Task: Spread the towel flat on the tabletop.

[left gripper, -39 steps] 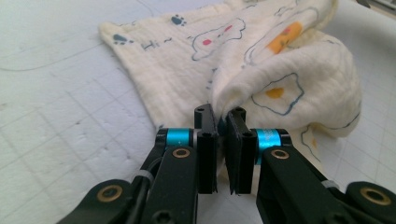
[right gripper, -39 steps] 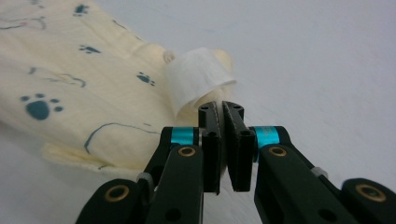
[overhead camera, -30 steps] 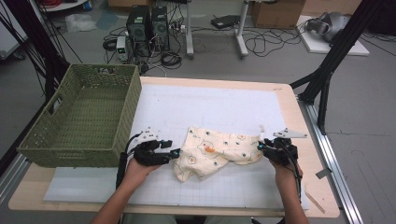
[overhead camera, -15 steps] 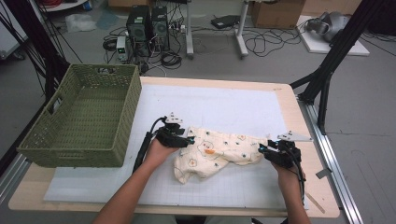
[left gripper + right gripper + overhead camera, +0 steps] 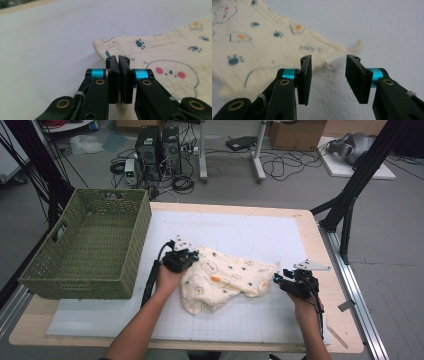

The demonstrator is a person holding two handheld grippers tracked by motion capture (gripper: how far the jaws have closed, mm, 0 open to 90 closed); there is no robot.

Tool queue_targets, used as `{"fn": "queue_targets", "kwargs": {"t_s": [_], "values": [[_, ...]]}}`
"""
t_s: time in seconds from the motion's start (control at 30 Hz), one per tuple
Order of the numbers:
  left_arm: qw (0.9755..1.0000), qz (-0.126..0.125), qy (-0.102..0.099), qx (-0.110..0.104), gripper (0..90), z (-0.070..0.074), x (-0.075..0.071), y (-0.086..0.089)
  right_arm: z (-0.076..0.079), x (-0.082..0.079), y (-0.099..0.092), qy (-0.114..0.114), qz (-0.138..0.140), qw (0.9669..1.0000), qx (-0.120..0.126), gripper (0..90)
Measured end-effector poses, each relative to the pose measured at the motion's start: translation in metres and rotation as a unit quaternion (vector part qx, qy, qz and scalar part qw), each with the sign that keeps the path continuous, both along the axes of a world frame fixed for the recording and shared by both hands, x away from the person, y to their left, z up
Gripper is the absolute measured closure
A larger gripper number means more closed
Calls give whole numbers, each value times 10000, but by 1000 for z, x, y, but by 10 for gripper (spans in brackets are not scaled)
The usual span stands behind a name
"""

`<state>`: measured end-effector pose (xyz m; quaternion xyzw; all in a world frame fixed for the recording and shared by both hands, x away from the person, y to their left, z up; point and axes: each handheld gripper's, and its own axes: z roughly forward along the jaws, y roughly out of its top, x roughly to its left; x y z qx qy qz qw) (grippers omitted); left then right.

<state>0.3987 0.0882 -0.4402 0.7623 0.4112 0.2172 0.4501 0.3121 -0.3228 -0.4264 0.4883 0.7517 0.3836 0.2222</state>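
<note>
Cream printed cloth (image 5: pixel 225 280) lies crumpled on the white mat (image 5: pixel 240 232) at mid-table, right of the green wicker basket (image 5: pixel 85 245). It looks like thin, soft cotton — light, limp, with no stiffness of its own; it will drape and sag from wherever it is pinched, and bunch if dragged.

Left gripper (image 5: pixel 119 62) — jaws have just been closing and now stand together at the cloth's near corner; a sliver of fabric seems caught between the pads.

Right gripper (image 5: pixel 327 72) — jaws partly open, nothing pinched; the cloth's frayed edge and a small white tag (image 5: pixel 335 60) sit just ahead of the gap.

Judgement: best holds are corners and the hemmed edge, one per gripper, well apart. A shallow pinch may slip.
</note>
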Motion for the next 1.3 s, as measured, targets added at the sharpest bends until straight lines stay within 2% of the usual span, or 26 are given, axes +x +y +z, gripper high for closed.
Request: {"fn": "queue_targets", "kwargs": {"t_s": [0.1,0.13,0.3,0.43,0.53,0.6,0.7,0.73,0.8,0.83,0.87,0.9,0.97,1.03,1.07,1.13,1.23,1.3], "values": [[9984,541,42,-148,866,-1,6,22,1,4,6,-1,65,9999,133,562],[9977,627,22,-250,867,0,7,26,1,5,9,-24,121,9998,164,561],[9978,617,-15,-221,865,1,8,29,6,16,32,-98,349,9985,406,520],[9977,640,-71,-221,862,2,9,28,9,30,58,-110,615,9969,468,474],[9973,680,-67,-253,862,1,10,30,5,44,80,222,684,9961,506,405],[9970,727,-59,-269,863,0,10,32,-2,53,90,504,653,9961,315,404],[9959,822,-144,-347,863,2,11,36,-12,61,95,718,412,9965,-85,512],[9956,840,-153,-375,863,3,11,37,-14,62,94,737,364,9964,-194,583],[9956,843,-145,-380,863,2,13,36,-14,66,88,729,318,9968,-93,714],[9957,836,-132,-383,864,2,14,36,-14,67,86,644,406,9967,-278,806],[9958,819,-133,-387,864,2,15,36,-14,68,85,614,460,9964,-358,891],[9956,834,-136,-397,864,2,16,36,-15,71,82,584,581,9962,-298,896],[9954,866,-162,-389,863,2,18,36,-17,76,79,479,629,9965,-273,897],[9948,913,-156,-416,863,1,19,38,-18,80,78,354,474,9979,-277,897],[9946,942,-154,-402,864,1,20,39,-18,81,78,284,395,9984,-298,888],[9938,1001,-179,-456,864,0,20,42,-16,81,79,148,212,9996,-140,683],[9921,1081,-230,-601,864,1,21,46,-16,80,86,224,270,9990,-286,490],[9922,1068,-204,-611,864,0,22,46,-20,80,91,370,358,9982,-297,499]]}}
